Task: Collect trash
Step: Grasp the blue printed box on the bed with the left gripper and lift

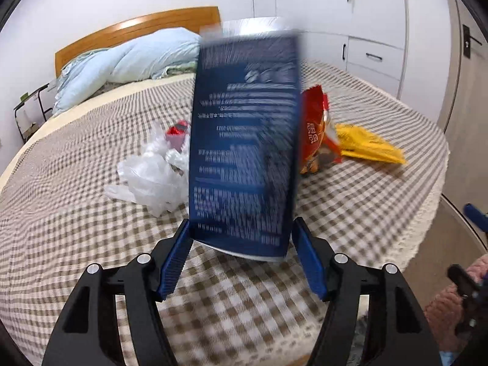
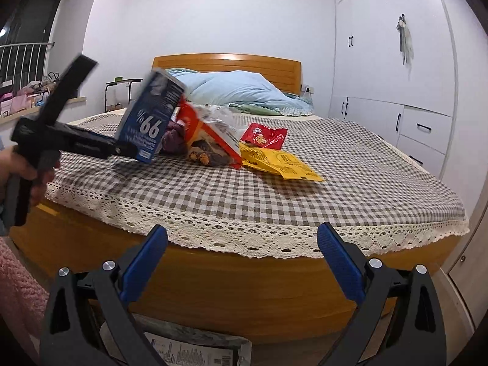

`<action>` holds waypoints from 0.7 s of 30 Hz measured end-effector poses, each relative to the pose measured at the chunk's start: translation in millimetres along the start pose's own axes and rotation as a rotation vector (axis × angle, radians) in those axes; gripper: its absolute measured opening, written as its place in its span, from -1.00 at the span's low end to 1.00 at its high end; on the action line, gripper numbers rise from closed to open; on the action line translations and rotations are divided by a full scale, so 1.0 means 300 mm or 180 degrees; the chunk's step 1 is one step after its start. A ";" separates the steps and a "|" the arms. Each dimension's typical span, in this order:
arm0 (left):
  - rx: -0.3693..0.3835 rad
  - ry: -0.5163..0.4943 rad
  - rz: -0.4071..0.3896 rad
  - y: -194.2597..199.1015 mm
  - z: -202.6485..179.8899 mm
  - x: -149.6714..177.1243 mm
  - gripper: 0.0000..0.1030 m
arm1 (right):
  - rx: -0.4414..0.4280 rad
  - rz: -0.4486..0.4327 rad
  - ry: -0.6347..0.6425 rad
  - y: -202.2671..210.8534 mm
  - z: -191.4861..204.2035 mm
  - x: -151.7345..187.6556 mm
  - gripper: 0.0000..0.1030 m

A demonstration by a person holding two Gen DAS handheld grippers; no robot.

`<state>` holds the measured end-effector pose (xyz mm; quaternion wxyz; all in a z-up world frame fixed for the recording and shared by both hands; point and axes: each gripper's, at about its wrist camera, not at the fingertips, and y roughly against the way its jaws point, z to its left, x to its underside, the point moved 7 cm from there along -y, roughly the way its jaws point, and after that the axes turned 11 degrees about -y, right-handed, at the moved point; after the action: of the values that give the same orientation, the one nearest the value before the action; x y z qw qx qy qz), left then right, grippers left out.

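A dark blue carton (image 1: 244,140) with white print stands tilted between the blue pads of my left gripper (image 1: 241,222), which is shut on its lower end. In the right wrist view the blue carton (image 2: 149,122) hangs just above the bed's near left corner, held by the left gripper (image 2: 128,149) in a hand. On the checked cover lie a white plastic bag (image 1: 149,177), a small red packet (image 2: 263,135), an orange snack bag (image 2: 210,140) and a yellow packet (image 2: 280,161). My right gripper (image 2: 242,227) is open and empty in front of the bed's foot.
The bed (image 2: 274,207) has a lace-edged cover and a wooden frame. A light blue duvet (image 2: 238,91) lies by the headboard. White wardrobes (image 2: 396,61) line the right wall, and a small side table (image 2: 119,91) stands at the left. A printed wrapper (image 2: 189,350) lies on the floor below.
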<state>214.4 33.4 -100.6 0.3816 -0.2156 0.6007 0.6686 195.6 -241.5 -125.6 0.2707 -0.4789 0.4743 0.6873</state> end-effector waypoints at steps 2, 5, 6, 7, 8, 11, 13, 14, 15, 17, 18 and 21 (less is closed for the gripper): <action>0.0043 0.0023 -0.0046 0.037 0.009 -0.008 0.23 | -0.0008 0.0003 0.0000 0.002 0.003 0.001 0.83; 0.0094 0.0073 -0.0063 0.071 0.021 -0.016 0.23 | -0.0014 -0.0004 0.0019 0.011 0.008 0.004 0.83; 0.0106 0.0120 -0.0075 0.081 0.027 -0.018 0.23 | -0.0015 -0.0003 0.0022 0.012 0.007 0.005 0.83; 0.0119 0.0163 -0.0087 0.089 0.029 -0.015 0.23 | -0.0012 -0.0002 0.0024 0.014 0.006 0.006 0.83; 0.0143 0.0230 -0.0109 0.090 0.045 -0.019 0.23 | -0.0009 -0.0001 0.0021 0.013 0.004 0.005 0.83; 0.0121 0.0445 -0.0169 0.120 0.064 -0.026 0.23 | -0.0004 0.0011 0.0006 0.015 -0.001 0.006 0.83; 0.0114 0.0563 -0.0199 0.135 0.064 -0.025 0.23 | -0.0002 0.0016 0.0000 0.013 -0.003 0.006 0.83; 0.0085 0.0616 -0.0226 0.147 0.067 -0.020 0.23 | -0.0004 0.0015 0.0001 0.015 -0.005 0.007 0.83; 0.0025 0.0634 -0.0247 0.155 0.068 -0.018 0.23 | -0.0003 0.0014 0.0002 0.014 -0.005 0.007 0.83; -0.0121 0.0621 -0.0239 0.163 0.072 -0.009 0.23 | -0.0008 0.0024 0.0007 0.012 -0.004 0.008 0.83; -0.0162 0.0621 -0.0209 0.157 0.071 -0.005 0.23 | -0.0009 0.0034 0.0012 0.010 -0.002 0.009 0.83; -0.0175 0.0709 -0.0106 0.116 0.070 0.008 0.23 | -0.0019 0.0043 0.0029 0.012 0.003 0.013 0.83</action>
<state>189.8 54.7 -76.2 0.3175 -0.3089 0.6171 0.6503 190.9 -242.3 -127.6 0.2625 -0.4797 0.4766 0.6883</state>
